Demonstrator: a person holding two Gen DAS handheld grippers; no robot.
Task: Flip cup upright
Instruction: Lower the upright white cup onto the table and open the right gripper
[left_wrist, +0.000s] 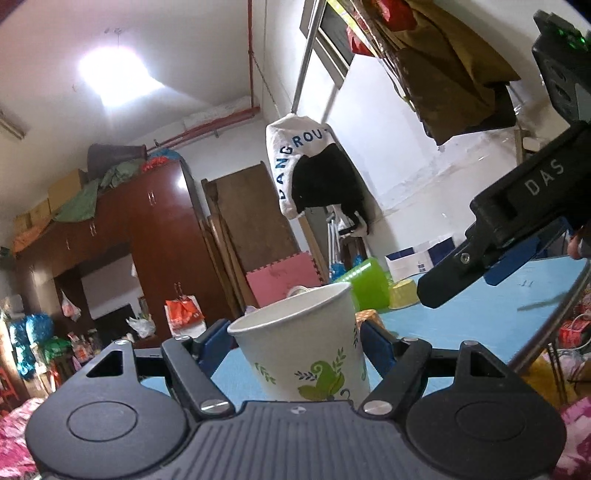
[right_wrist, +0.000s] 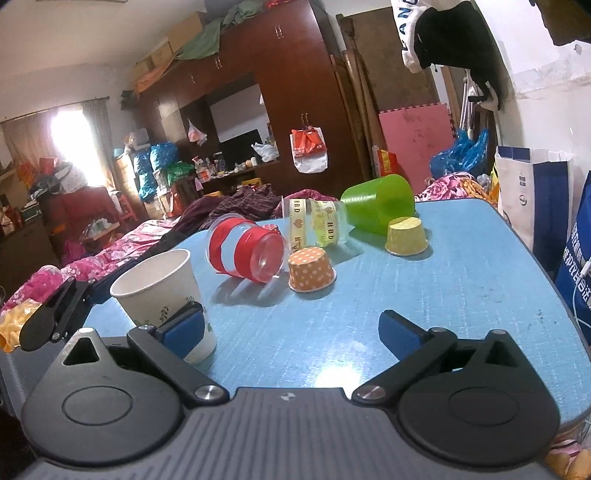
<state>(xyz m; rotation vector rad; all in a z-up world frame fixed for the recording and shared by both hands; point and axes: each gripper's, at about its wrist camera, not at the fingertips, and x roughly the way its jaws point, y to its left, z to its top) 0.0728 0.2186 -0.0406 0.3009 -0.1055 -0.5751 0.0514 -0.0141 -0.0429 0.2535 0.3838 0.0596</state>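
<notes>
Here the left tongs (left_wrist: 295, 341) clasp the leaf-printed paper cup (left_wrist: 303, 347), mouth up.

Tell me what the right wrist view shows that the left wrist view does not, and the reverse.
Only the right wrist view shows the red-striped clear plastic cup lying on its side, the clear cup with yellow ribbon also on its side, and the orange polka-dot paper cup standing mouth down. Only the left wrist view shows the ceiling light. Both show the white paper cup with green leaf print upright in the left tool, the lime green plastic cup on its side, the yellow paper cup and the blue table.
</notes>
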